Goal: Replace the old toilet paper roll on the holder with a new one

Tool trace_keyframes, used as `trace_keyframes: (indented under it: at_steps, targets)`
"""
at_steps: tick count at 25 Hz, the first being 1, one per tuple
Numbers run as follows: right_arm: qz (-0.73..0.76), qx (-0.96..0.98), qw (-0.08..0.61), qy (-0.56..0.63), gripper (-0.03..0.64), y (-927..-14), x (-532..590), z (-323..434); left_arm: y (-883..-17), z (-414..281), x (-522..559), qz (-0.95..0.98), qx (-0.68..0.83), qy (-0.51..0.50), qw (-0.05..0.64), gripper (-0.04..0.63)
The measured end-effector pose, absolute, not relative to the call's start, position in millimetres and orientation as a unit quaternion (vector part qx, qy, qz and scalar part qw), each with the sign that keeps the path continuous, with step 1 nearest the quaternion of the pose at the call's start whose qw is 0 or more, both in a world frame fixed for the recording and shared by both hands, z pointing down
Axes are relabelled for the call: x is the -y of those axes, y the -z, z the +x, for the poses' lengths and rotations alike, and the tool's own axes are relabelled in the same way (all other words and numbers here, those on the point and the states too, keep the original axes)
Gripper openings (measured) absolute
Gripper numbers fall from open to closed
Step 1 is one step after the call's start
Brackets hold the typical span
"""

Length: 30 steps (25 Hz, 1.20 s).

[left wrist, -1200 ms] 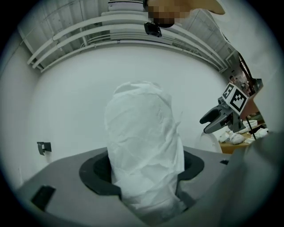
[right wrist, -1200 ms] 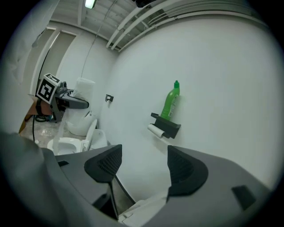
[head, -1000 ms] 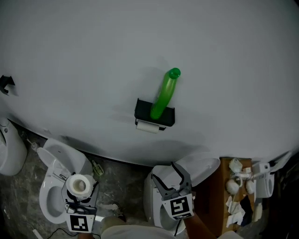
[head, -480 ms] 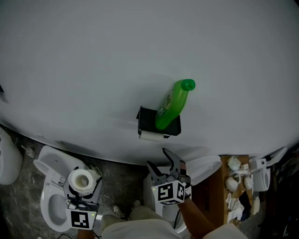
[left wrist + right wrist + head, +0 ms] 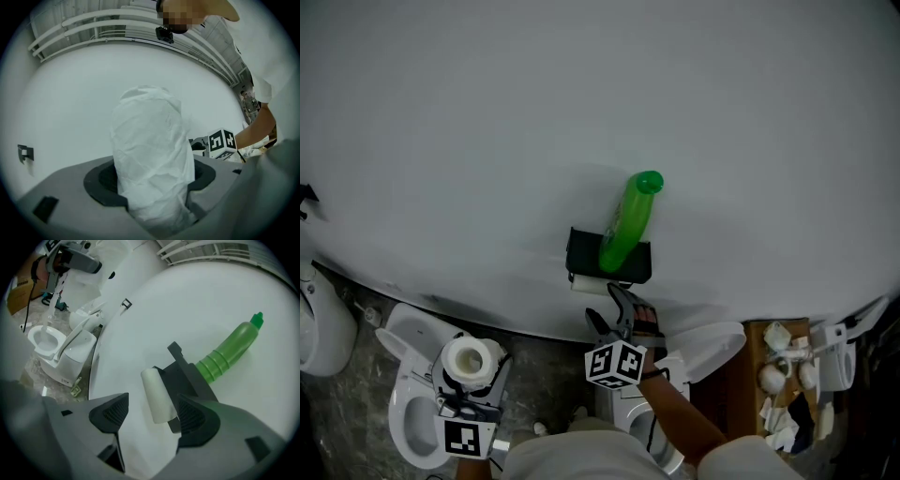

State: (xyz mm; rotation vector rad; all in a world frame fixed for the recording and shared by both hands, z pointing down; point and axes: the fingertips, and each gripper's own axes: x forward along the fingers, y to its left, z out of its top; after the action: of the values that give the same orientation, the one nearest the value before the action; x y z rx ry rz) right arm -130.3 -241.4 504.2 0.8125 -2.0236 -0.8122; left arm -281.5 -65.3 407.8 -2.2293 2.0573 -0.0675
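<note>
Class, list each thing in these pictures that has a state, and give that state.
left gripper: closed on the new roll
new roll: full, held between the jaws
right gripper: open, at the old roll
old roll: thin, mounted on the holder
green bottle: capped, standing on the holder

Green bottle (image 5: pixel 628 222) on black holder (image 5: pixel 609 255), old roll (image 5: pixel 589 283) beneath, right gripper (image 5: pixel 609 309) just below, jaws apart, left gripper (image 5: pixel 469 375) clasping new toilet paper roll (image 5: pixel 469 359) above toilet (image 5: pixel 398 405)

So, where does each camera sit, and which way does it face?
Head view: on the head, facing down at the holder; left tongs, right tongs, forearm show.
Left gripper view: on left tongs, facing their gripped new roll.
Right gripper view: on open right tongs, facing the old roll.
Shared: holder, green bottle in head and right views.
</note>
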Motion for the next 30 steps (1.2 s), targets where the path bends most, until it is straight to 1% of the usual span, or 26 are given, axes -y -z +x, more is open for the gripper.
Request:
trace_keyframes:
  at_steps: [4, 9, 21, 22, 24, 28, 30]
  targets:
    - [0.32, 0.799, 0.391, 0.326, 0.298, -506.1, 246.9, -136.5, -409.5, -278.7, 60.8, -0.73, -0.681, 0.028, 0.048, 0.337]
    - [0.301, 0.797, 0.378, 0.362, 0.296, -509.0, 245.9, -153.0, -408.8, -272.4, 53.9, -0.729, -0.681, 0.035, 0.053, 0.337]
    - [0.283, 0.757, 0.411, 0.422, 0.296, -519.3, 261.7, -157.0, -418.5, -278.2, 30.1, -0.72, -0.691, 0.043, 0.039, 0.337]
    - [0.28, 0.755, 0.413, 0.425, 0.286, -519.7, 262.8, -157.3, -418.4, -277.9, 29.5, -0.72, -0.692, 0.043, 0.038, 0.337]
    - [0.277, 0.752, 0.417, 0.429, 0.245, -520.1, 263.1, -157.3, -417.6, -277.1, 26.9, -0.719, -0.693, 0.041, 0.035, 0.337]
    - [0.278, 0.749, 0.417, 0.434, 0.217, -517.3, 263.2, -157.4, -417.7, -279.3, 21.1, -0.718, -0.694, 0.043, 0.037, 0.337]
    - [0.279, 0.746, 0.414, 0.44, 0.183, -514.3, 264.6, -155.2, -417.6, -278.7, 20.9, -0.718, -0.694, 0.043, 0.04, 0.337]
